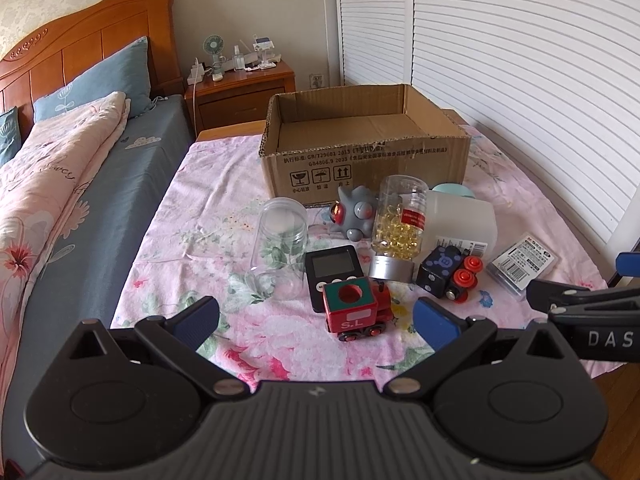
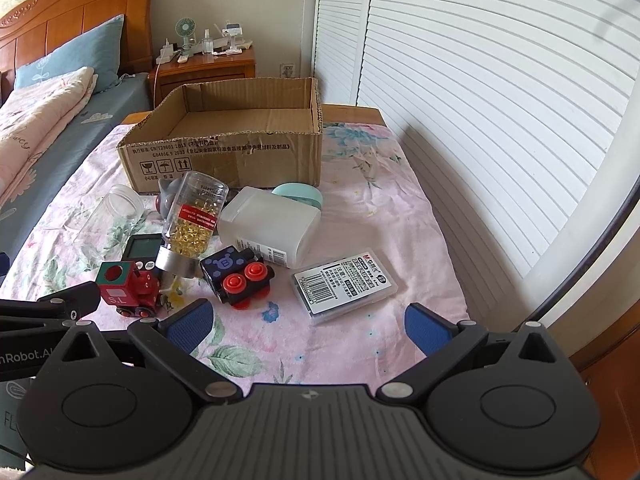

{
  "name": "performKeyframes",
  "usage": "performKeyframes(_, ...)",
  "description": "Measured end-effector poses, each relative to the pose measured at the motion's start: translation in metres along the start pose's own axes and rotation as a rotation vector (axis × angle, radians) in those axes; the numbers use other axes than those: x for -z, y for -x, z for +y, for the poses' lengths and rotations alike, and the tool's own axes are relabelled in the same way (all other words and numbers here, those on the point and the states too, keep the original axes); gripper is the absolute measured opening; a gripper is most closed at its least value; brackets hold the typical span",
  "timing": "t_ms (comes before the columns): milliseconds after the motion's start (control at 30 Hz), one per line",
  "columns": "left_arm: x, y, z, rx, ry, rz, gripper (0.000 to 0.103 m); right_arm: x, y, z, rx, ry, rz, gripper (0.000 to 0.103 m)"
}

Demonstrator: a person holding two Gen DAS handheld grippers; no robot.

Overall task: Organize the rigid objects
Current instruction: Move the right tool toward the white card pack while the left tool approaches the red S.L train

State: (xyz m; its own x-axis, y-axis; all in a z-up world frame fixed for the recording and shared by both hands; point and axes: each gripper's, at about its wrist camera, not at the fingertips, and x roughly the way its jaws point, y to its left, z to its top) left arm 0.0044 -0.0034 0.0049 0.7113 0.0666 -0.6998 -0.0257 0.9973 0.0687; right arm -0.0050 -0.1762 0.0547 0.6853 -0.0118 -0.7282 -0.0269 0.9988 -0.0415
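On the flowered pink cloth (image 1: 224,184) covering the bench, nearest the cameras, the left tool (image 1: 316,320) hangs with its blue pads spread wide and nothing between them; the right tool (image 2: 308,326) is likewise spread wide and holds nothing; each tool shows at the edge of the other's view. Just ahead of the left tool stands a red toy train (image 1: 357,309) marked S.L, touching the black device with a grey screen (image 1: 333,270) behind it; ahead of the right tool lies a clear flat case (image 2: 345,283) with a barcode label, and left of it a black toy train car (image 2: 237,276) tipped on its side, red wheels up. Farther on, a clear empty jar (image 1: 280,240) lies on its side at the left; a capsule bottle (image 1: 396,226) stands inverted on its silver cap; a frosted white container (image 2: 270,224) lies beside it, with a mint green object (image 2: 299,196) behind; a grey toy figure (image 1: 354,214) sits against the box. Beyond them all, an open cardboard box (image 1: 360,152); a bed (image 1: 80,160) and nightstand (image 1: 240,92) stand farther left.
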Motion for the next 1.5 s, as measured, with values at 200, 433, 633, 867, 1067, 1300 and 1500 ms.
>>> performKeyframes(200,-0.001,-0.001,-0.003,-0.005,0.001,0.001,0.102,0.000,0.000,0.000,-0.001,0.003,-0.003,0.103)
performKeyframes(433,-0.002,-0.005,-0.004,0.001,0.000,0.000,0.102,-0.002,-0.005,-0.003,-0.004,0.019,-0.013,0.103)
performKeyframes(633,-0.003,-0.014,-0.005,0.036,-0.011,-0.009,0.102,-0.002,-0.008,-0.005,-0.005,0.027,-0.030,0.103)
performKeyframes(867,-0.002,-0.026,-0.007,0.111,-0.090,-0.027,0.102,-0.001,-0.012,-0.012,-0.048,0.041,-0.068,0.103)
performKeyframes(1067,-0.002,-0.047,-0.017,0.100,-0.173,-0.026,0.102,0.001,-0.022,-0.024,-0.052,0.004,-0.055,0.103)
performKeyframes(1300,0.003,-0.080,-0.007,0.059,-0.117,0.049,0.102,0.004,-0.032,-0.032,-0.049,-0.013,-0.040,0.103)
performKeyframes(1500,0.017,-0.078,0.012,0.041,-0.119,0.061,0.102,0.007,-0.047,-0.034,-0.051,0.008,-0.010,0.103)
